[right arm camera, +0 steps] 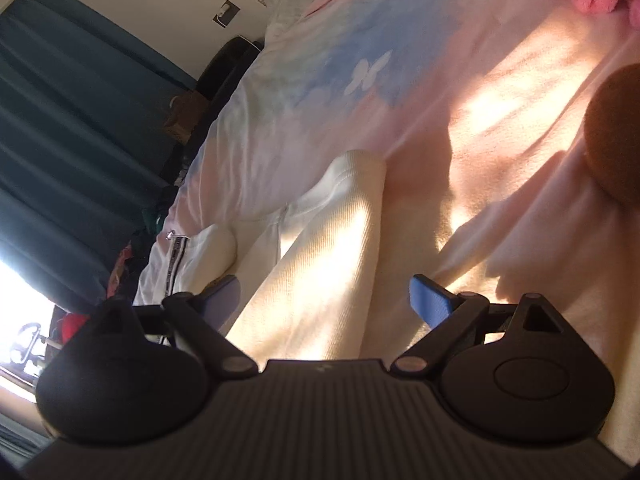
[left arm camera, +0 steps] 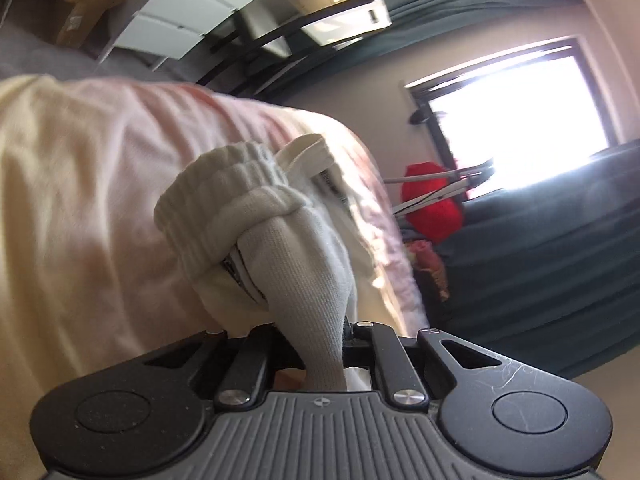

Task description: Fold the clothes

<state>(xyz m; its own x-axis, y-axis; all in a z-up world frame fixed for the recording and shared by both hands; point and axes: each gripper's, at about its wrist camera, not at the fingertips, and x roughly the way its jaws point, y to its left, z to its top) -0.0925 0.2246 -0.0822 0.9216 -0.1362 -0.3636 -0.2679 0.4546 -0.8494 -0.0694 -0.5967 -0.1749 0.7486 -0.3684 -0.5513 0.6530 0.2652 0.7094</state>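
left gripper (left arm camera: 340,344) clamped on soft cream ribbed-knit garment (left arm camera: 256,216), bunched over pink bedsheet (left arm camera: 80,200) | right gripper (right arm camera: 324,300) jaws wide apart, straddling its sleeve | light, floppy stuff, probably best to grab at the cuff or hem

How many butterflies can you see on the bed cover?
1. A white butterfly sits on the blue patch of the bed cover, beyond the cream garment. More may be hidden under the clothes or out of view.
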